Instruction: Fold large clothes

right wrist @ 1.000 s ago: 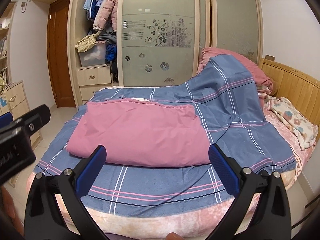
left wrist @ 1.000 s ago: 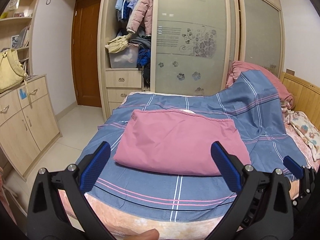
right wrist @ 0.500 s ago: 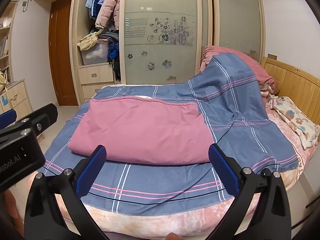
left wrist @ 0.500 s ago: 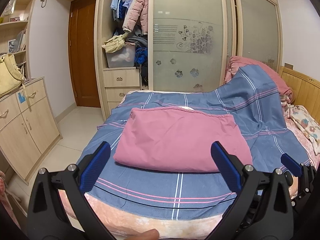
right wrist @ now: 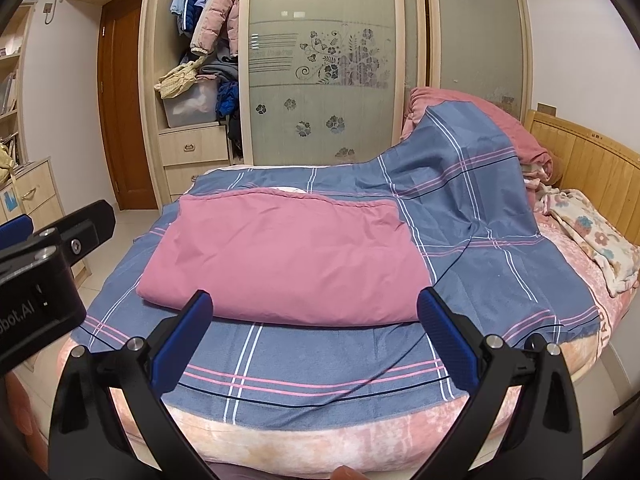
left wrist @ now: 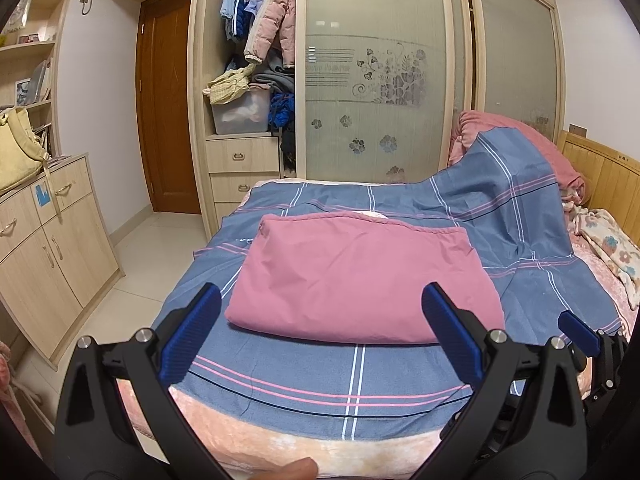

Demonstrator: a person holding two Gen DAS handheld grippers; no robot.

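Note:
A large pink cloth [left wrist: 360, 276] lies folded into a thick rectangle on the blue plaid sheet [left wrist: 320, 376] of the bed; it also shows in the right wrist view [right wrist: 284, 256]. My left gripper [left wrist: 320, 304] is open and empty, held above the bed's near edge, short of the cloth. My right gripper [right wrist: 312, 308] is open and empty, also in front of the cloth's near edge. The left gripper's body shows at the left edge of the right wrist view [right wrist: 36, 280]. The right gripper's finger shows at the right of the left wrist view [left wrist: 580, 332].
The blue sheet [right wrist: 460, 168] rises over a pink quilt pile [right wrist: 480, 108] at the back right. A floral blanket [right wrist: 592, 236] lies by the wooden headboard [right wrist: 592, 160]. An open wardrobe [left wrist: 252, 80] stands behind the bed, a cabinet [left wrist: 48, 240] at the left.
Both grippers have pulled back and lifted slightly; the view has tilted up a little. The cloth has not moved. Both stay open.

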